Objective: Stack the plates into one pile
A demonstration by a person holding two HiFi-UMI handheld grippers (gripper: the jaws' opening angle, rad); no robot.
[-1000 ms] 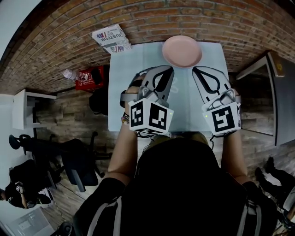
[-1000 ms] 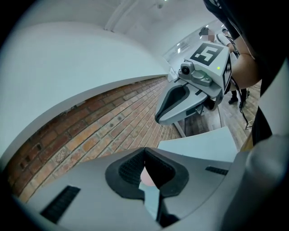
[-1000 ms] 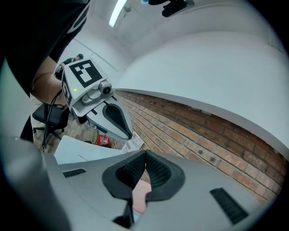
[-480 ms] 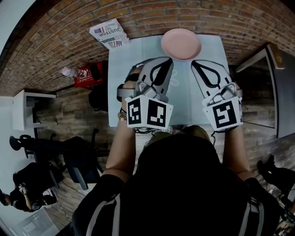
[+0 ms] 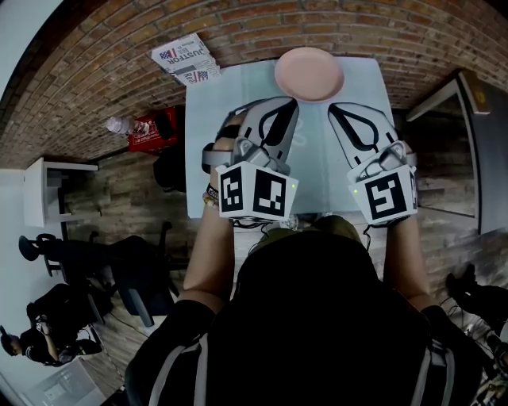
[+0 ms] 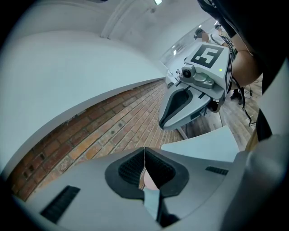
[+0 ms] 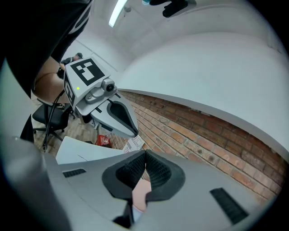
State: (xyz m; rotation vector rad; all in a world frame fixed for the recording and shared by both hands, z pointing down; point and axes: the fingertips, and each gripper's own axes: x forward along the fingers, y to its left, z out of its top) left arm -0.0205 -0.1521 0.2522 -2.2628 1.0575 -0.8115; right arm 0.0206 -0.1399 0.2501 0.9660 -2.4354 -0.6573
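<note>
1. Comparing with a second ago, little has shifted. The plate (image 5: 309,73) sits slightly higher in the head view, which looks like the camera tipping, and both grippers keep their places over the tabletop (image 5: 205,151).
2. Left gripper (image 5: 286,107): fingers (image 6: 128,169) pressed together, holding nothing. Right gripper (image 5: 337,111): fingers (image 7: 158,170) together too, and empty.
3. The plate lies at the tabletop's far edge, just past both grippers' tips and touched by neither. Only one pink disc shows; whether it is a single plate or a pile, I cannot tell.
4. No loose plate shows anywhere else, so I judge the stacking done or paused, with no grasp under way.
5. The tabletop is pale and plain and stands against a brick wall (image 5: 357,24). On the wood floor to the left are a printed paper (image 5: 184,59), a red pack (image 5: 155,131) and a bottle (image 5: 119,125). Office chairs (image 5: 119,270) stand nearer, and a person (image 5: 48,317) sits at lower left.
</note>
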